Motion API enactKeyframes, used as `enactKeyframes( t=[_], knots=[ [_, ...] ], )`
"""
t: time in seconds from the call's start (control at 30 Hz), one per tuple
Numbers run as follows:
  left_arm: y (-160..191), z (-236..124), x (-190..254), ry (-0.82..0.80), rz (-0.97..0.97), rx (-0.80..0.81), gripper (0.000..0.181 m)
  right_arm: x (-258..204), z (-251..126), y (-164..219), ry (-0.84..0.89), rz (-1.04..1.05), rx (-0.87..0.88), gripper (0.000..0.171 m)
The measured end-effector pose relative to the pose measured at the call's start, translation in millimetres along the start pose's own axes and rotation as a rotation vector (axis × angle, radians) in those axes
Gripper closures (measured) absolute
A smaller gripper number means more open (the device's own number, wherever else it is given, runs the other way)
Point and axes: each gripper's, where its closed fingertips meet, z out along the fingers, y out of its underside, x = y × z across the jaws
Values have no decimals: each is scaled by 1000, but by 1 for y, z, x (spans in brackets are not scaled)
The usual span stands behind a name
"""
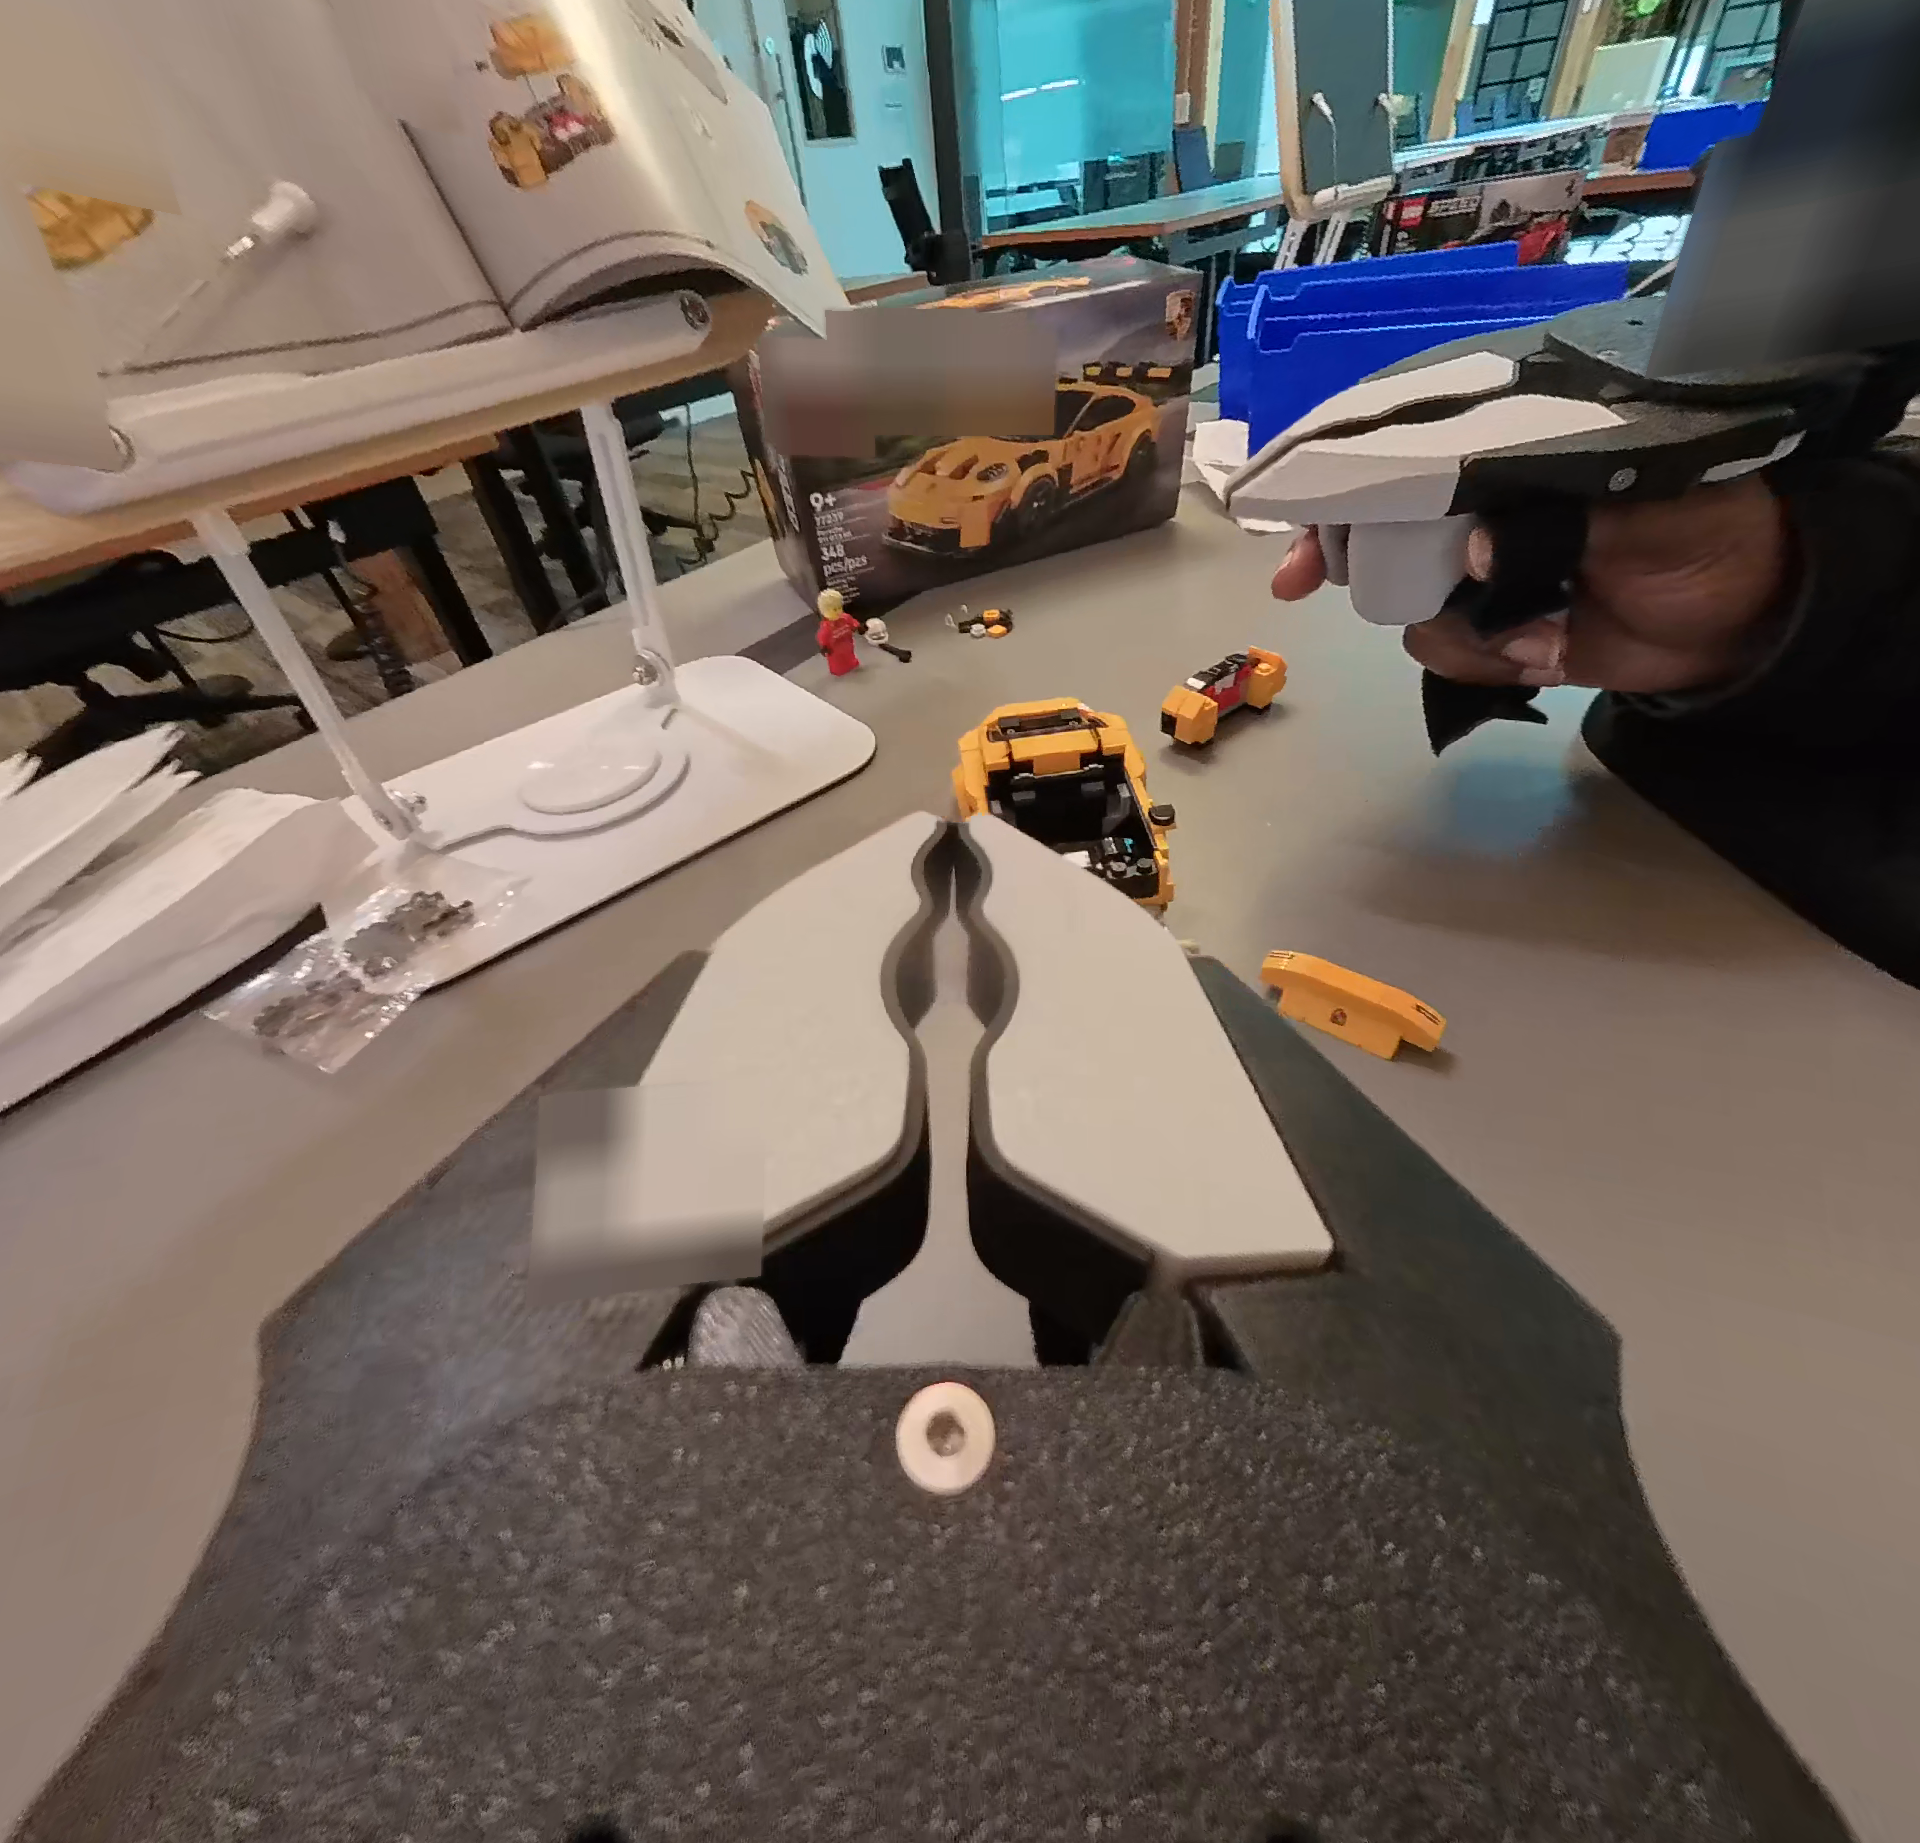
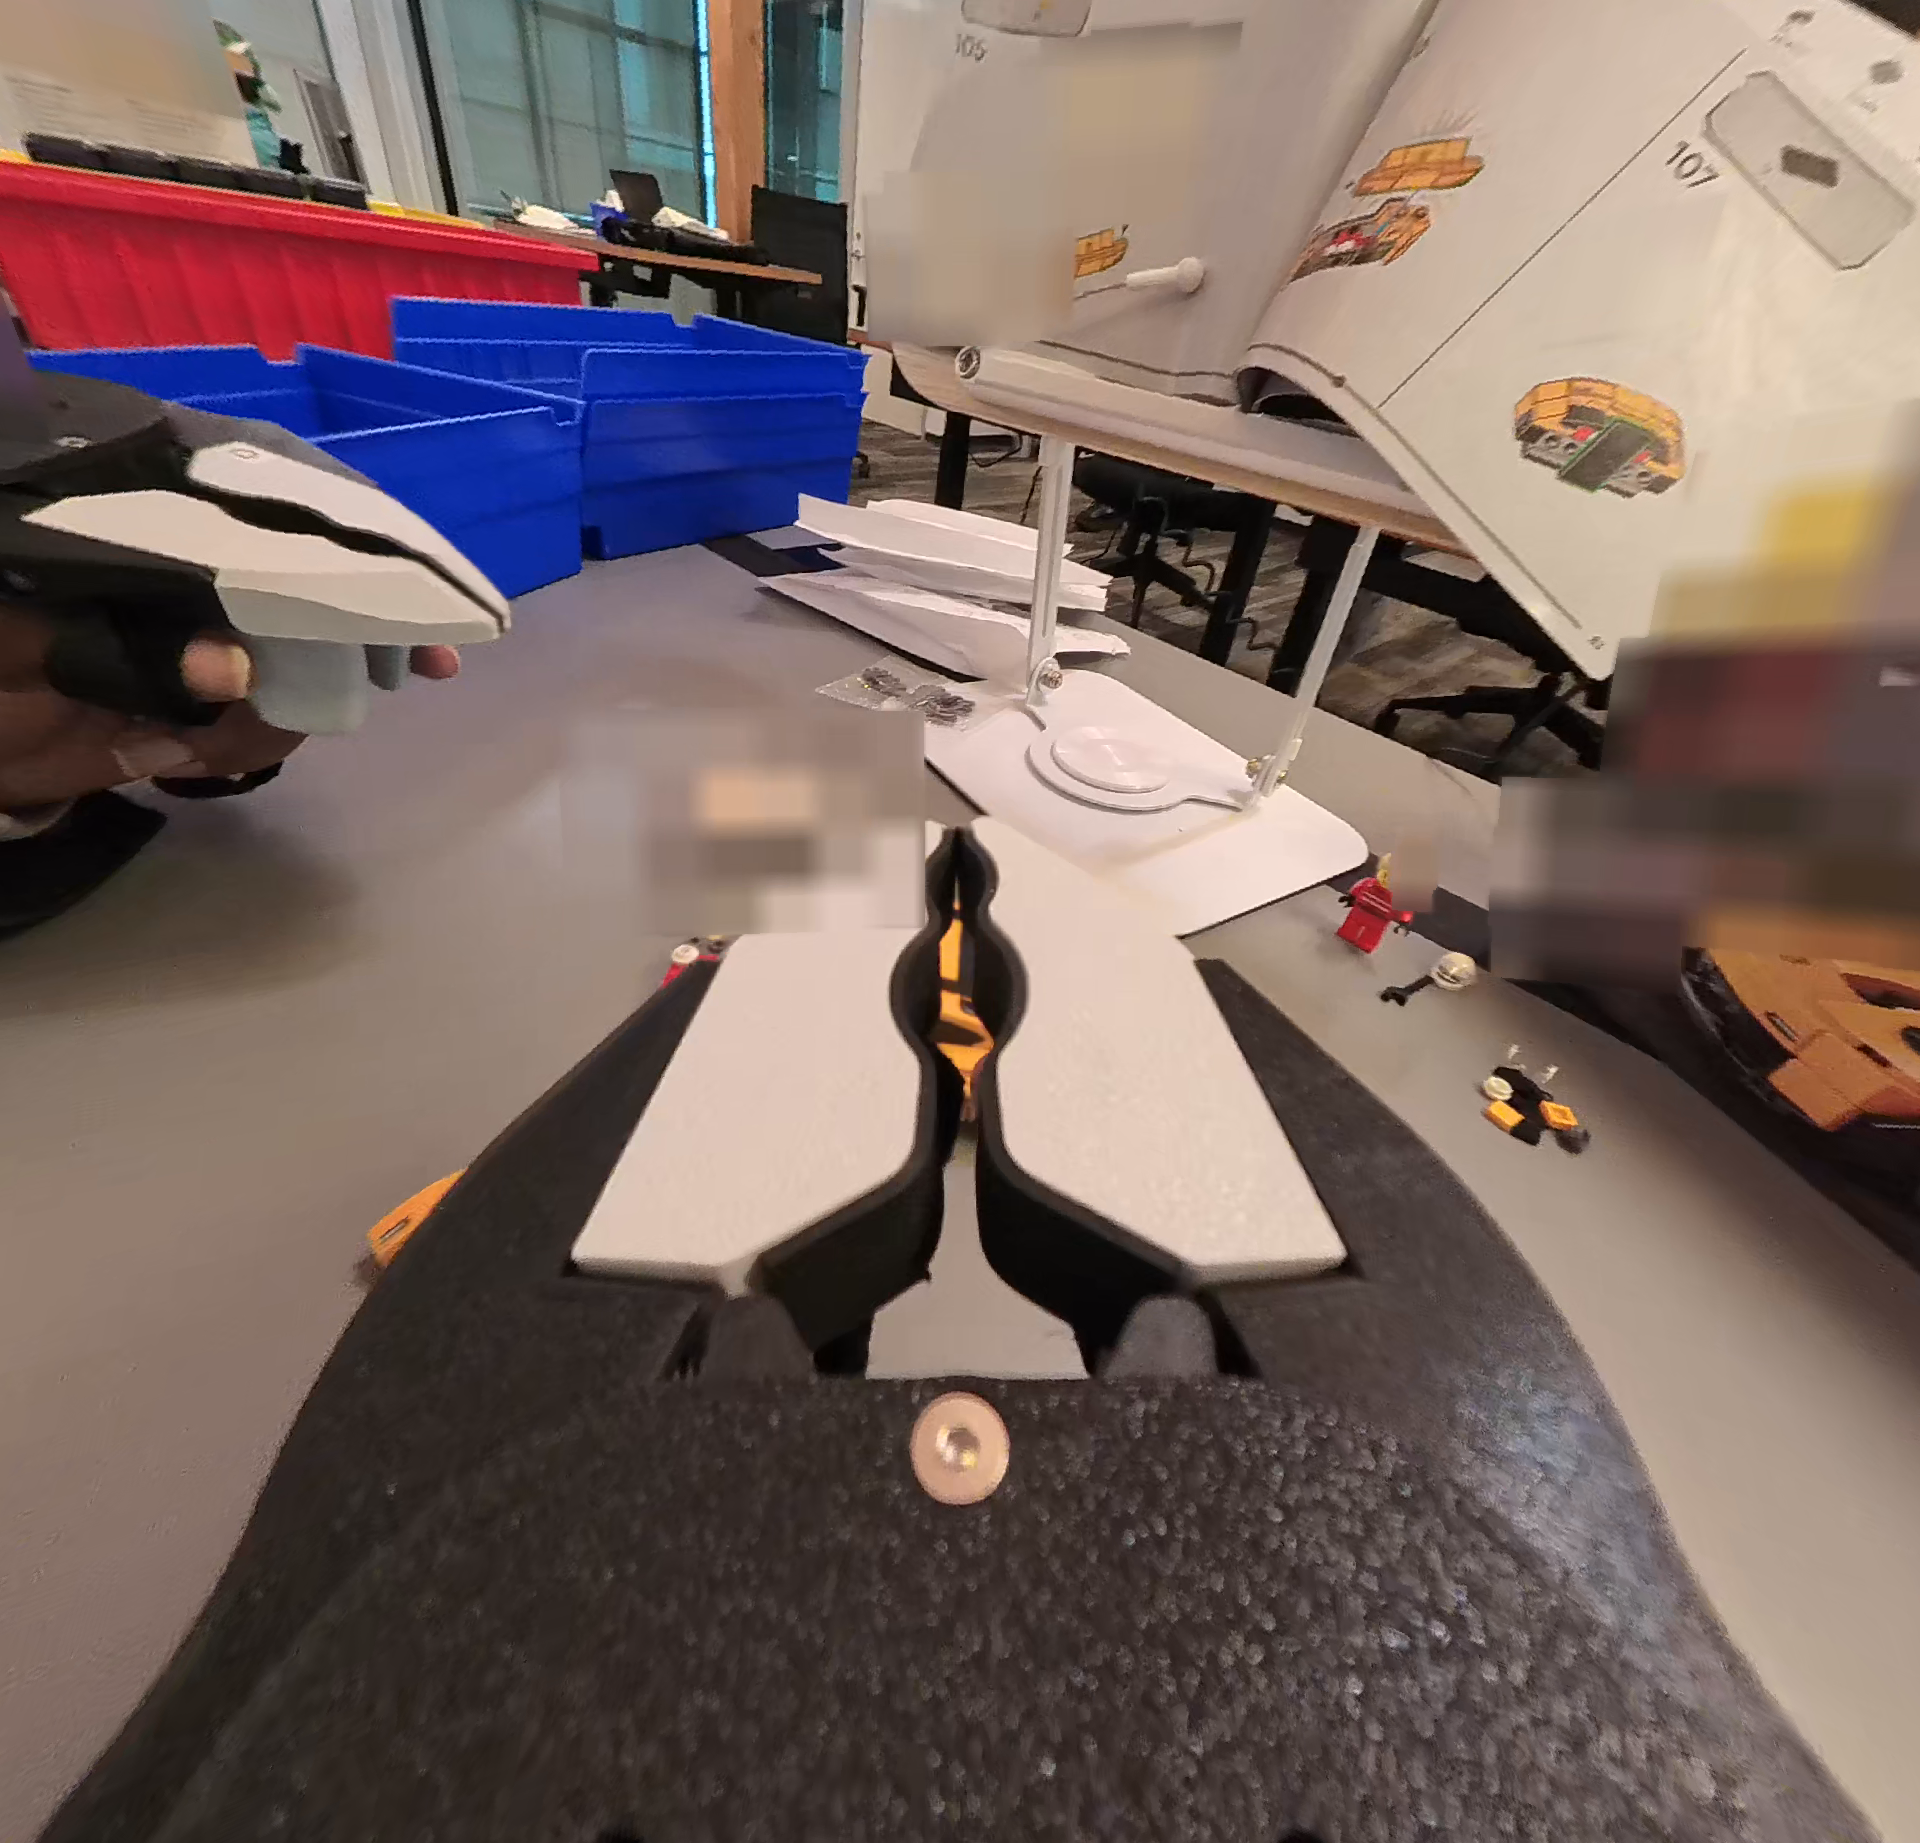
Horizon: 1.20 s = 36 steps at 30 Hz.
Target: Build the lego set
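A partly built yellow Lego car sits on the grey table, just beyond my left gripper, which is shut and empty. A small orange and red sub-assembly lies behind the car. A loose yellow panel lies to the car's right. My right gripper is held in the air at the back right, shut with nothing visible in it. In the right wrist view the right gripper is shut and yellow from the car shows through the gap. The left gripper is at the upper left there.
An open instruction booklet rests on a white stand at the left. The set's box, a red minifigure and small loose parts are at the back. Blue bins, paper bags and a bag of parts lie around. The left gripper's tips are roughly 15 cm from the right gripper's.
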Motion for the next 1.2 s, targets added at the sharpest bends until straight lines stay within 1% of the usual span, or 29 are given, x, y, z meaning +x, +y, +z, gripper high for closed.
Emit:
enactKeyframes(
  t=[0.37, 0.53, 0.87, 0.93, 1.0, 1.07, 1.13, 1.2],
  knots=[
    [3, 2, -4, -41, 43, -6, 181, 24, -6, -2, 145, -17, 36, 171],
    [0, 0, -4, -56, 55, 4, 181, 25, -5, 1, 151, -11, 25, 167],
    [0, 1, 5, -38, 112, -13, 181, 23, -5, 2, 152, -49, 5, 166],
    [-1, 0, 9, -26, 132, -16, 181, 31, -8, 3, 177, -65, -21, 166],
    [-3, -1, 14, -16, 157, -20, 181, 43, -13, 4, 181, -71, -60, 162],
    [-6, -3, 18, -13, 188, -15, 181, 60, -23, 2, 205, -121, -89, 161],
    [-7, -3, 21, -2, 195, -9, 181, 67, -31, 10, 148, -185, -189, 155],
    [-4, -1, 23, 13, 176, -22, 181, 73, -38, 29, 74, -236, -336, 143]
  ],
)
